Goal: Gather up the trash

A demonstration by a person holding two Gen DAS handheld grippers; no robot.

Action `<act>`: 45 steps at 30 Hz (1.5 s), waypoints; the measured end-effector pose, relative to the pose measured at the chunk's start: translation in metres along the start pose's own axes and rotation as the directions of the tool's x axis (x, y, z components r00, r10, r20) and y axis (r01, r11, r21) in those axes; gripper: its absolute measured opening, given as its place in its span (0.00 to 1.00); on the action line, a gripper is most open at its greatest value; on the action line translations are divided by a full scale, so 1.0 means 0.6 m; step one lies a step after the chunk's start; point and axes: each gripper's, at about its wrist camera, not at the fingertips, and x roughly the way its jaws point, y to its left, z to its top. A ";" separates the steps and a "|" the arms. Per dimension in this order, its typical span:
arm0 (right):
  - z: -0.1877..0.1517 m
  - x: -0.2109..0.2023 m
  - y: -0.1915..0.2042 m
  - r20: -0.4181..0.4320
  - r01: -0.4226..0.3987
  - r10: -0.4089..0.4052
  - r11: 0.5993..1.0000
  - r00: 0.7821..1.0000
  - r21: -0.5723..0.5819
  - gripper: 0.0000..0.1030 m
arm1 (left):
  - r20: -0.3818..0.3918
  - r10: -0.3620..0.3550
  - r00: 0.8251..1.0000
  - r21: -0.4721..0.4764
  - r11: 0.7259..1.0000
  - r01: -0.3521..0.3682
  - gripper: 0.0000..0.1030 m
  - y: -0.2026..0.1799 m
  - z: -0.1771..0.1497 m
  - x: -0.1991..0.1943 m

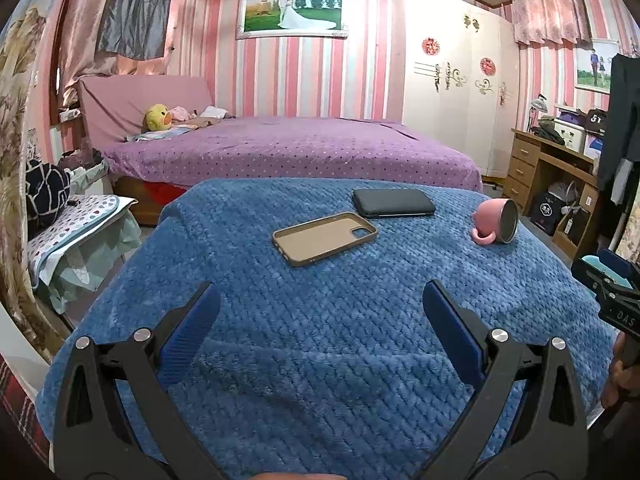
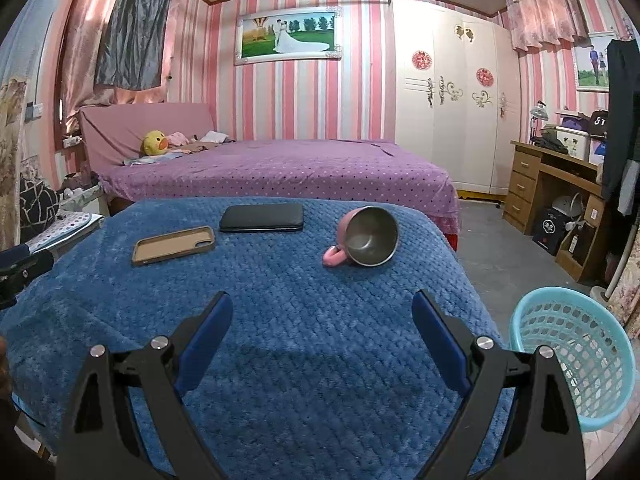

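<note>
While both tongs hang spread wide and empty over the blue-blanketed table (image 2: 280, 320), I log one turquoise mesh basket (image 2: 576, 356) on the floor just right of it; can't see its bottom. One pink mug (image 2: 366, 242) lies tipped on its side, its visible steel inside bare. One tan phone case (image 1: 325, 237), hollow up, sits just beside one black phone (image 1: 394, 203). Left tongs (image 1: 320, 300), right tongs (image 2: 322, 308).
</note>
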 end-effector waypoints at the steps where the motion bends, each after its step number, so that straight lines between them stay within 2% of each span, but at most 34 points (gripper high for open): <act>1: 0.000 0.000 -0.001 0.000 0.003 -0.003 1.000 1.000 -0.004 0.87 | 0.000 -0.001 1.000 0.004 1.000 0.001 0.95 -0.002 0.000 0.000; 6: 0.001 0.003 -0.009 -0.007 0.011 -0.011 1.000 1.000 0.007 0.87 | -0.004 -0.005 1.000 -0.002 1.000 0.005 0.95 -0.006 -0.001 0.000; 12: 0.007 0.006 -0.015 -0.012 0.006 -0.005 0.997 1.000 0.071 0.87 | -0.015 0.008 1.000 0.045 0.999 -0.008 0.95 -0.007 -0.005 0.003; 16: 0.008 0.004 -0.019 -0.007 0.018 -0.017 0.997 1.000 0.073 0.87 | -0.033 0.003 0.999 0.023 1.000 -0.002 0.95 -0.009 -0.001 0.014; 18: 0.007 0.002 -0.021 -0.011 0.018 -0.018 0.997 1.000 0.078 0.87 | -0.041 0.015 0.999 0.047 0.999 -0.013 0.95 -0.017 -0.002 0.017; 20: 0.006 0.002 -0.022 -0.025 0.006 -0.004 0.997 1.000 0.074 0.87 | -0.030 0.059 0.998 0.085 0.995 -0.056 0.95 -0.022 -0.002 0.016; 23: 0.004 0.000 -0.017 -0.032 -0.008 0.009 0.999 0.999 0.042 0.87 | -0.031 0.074 0.997 0.053 0.996 -0.072 0.95 -0.014 -0.001 0.014; 26: 0.006 -0.004 -0.016 -0.025 0.014 -0.014 1.000 1.000 -0.016 0.87 | -0.056 0.071 0.996 0.000 0.997 -0.071 0.95 -0.005 0.001 0.019; 28: 0.008 -0.010 -0.024 -0.019 0.022 -0.022 1.000 1.000 -0.006 0.88 | -0.062 0.077 0.995 -0.014 0.997 -0.078 0.95 -0.006 0.001 0.018; 45: 0.009 -0.029 -0.037 0.000 0.023 -0.023 1.000 1.000 0.006 0.88 | -0.047 0.087 0.995 -0.008 0.996 -0.087 0.95 -0.022 -0.004 0.003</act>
